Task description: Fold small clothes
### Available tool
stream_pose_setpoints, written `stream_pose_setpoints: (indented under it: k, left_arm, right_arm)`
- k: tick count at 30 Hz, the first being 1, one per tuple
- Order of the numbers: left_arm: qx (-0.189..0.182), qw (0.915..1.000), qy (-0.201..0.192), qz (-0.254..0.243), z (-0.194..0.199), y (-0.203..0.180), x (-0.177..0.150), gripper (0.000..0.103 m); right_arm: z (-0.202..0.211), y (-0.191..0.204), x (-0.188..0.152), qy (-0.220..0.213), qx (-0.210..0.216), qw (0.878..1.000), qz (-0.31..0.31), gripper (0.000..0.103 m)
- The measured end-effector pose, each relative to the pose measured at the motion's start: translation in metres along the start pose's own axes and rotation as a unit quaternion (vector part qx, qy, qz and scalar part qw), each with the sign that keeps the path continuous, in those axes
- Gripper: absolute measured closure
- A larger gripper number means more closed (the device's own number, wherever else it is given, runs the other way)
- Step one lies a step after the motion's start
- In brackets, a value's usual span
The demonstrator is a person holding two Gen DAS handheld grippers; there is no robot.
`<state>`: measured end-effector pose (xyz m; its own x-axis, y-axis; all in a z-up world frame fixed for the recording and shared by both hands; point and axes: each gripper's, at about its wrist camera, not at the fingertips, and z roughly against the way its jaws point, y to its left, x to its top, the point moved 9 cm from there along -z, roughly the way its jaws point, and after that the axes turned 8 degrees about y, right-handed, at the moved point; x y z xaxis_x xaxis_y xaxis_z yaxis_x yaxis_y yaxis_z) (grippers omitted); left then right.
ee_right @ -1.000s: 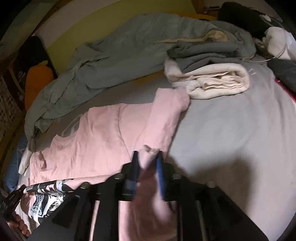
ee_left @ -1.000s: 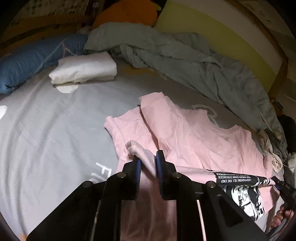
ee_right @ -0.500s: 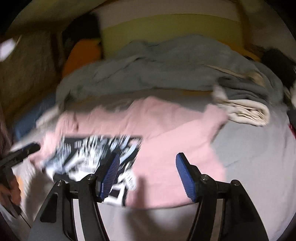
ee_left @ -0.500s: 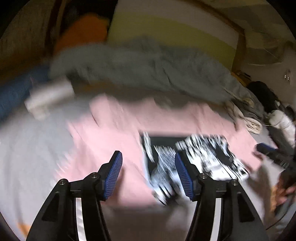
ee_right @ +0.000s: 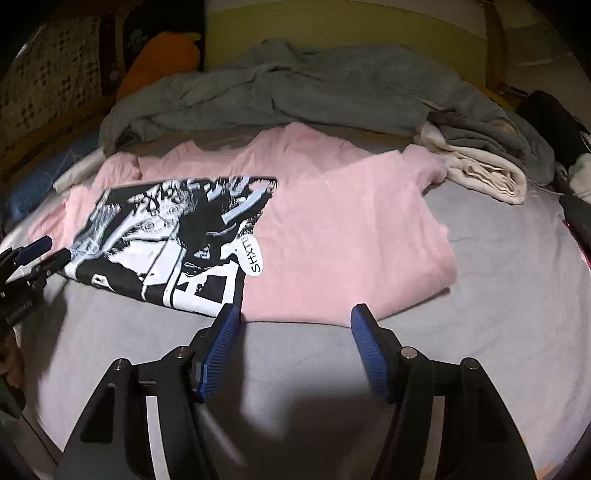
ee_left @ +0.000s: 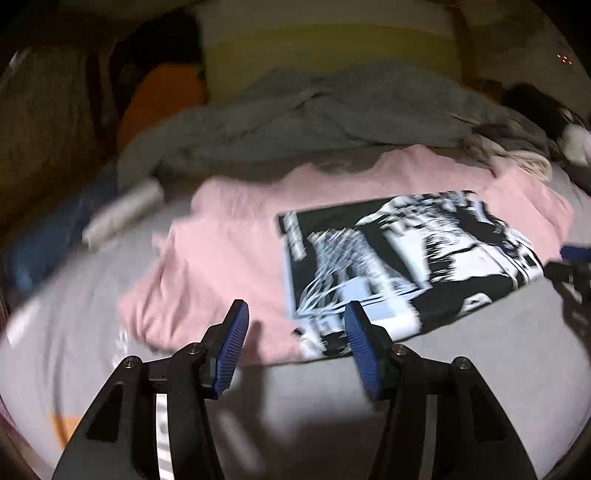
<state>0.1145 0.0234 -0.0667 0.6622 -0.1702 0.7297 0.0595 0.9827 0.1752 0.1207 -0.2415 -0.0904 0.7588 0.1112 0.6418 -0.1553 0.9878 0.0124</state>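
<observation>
A pink T-shirt (ee_right: 332, 236) with a black-and-white print (ee_right: 166, 240) lies spread on the grey bed sheet (ee_right: 498, 295), front side up. In the left wrist view the shirt (ee_left: 221, 251) and its print (ee_left: 406, 251) lie just ahead of my left gripper (ee_left: 295, 325), which is open and empty at the shirt's near hem. My right gripper (ee_right: 293, 321) is open and empty, hovering at the near hem of the shirt. The left gripper also shows at the left edge of the right wrist view (ee_right: 29, 258).
A crumpled grey blanket (ee_right: 295, 92) lies along the far side of the bed. Folded white and grey clothes (ee_right: 480, 166) sit at the right. An orange pillow (ee_right: 159, 62) and a blue pillow (ee_left: 48, 236) lie at the left. A yellow headboard (ee_right: 332, 33) stands behind.
Both grippers let go of the pink shirt, opened and pulled back. The shirt now lies flat with the printed side up.
</observation>
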Motion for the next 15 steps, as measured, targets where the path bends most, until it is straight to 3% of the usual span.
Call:
stream_pose_setpoints:
  k: [3,5,7,10,15]
  left_arm:
    - [-0.041,0.9985,-0.036,-0.007,0.012,-0.015,0.021,0.050]
    - [-0.071,0.9971,-0.030,0.000,0.006,-0.029,0.033,0.050]
    - [-0.094,0.9954,-0.009,0.013,-0.008,-0.036,0.034,0.049]
    - [-0.097,0.9946,0.028,0.023,-0.030,-0.035,0.018,0.049]
    - [-0.108,0.9929,0.039,0.032,-0.030,-0.035,0.010,0.049]
  right_arm:
    - [0.013,0.006,0.018,-0.044,0.004,0.999,0.008,0.038]
    - [0.012,0.009,0.030,-0.053,-0.007,0.998,0.015,0.038]
    - [0.002,0.007,0.034,-0.042,-0.022,0.999,0.011,0.038]
    - [-0.020,-0.007,0.020,0.003,-0.030,0.999,-0.012,0.040]
    - [-0.013,-0.011,0.010,0.001,-0.026,1.000,-0.007,0.040]
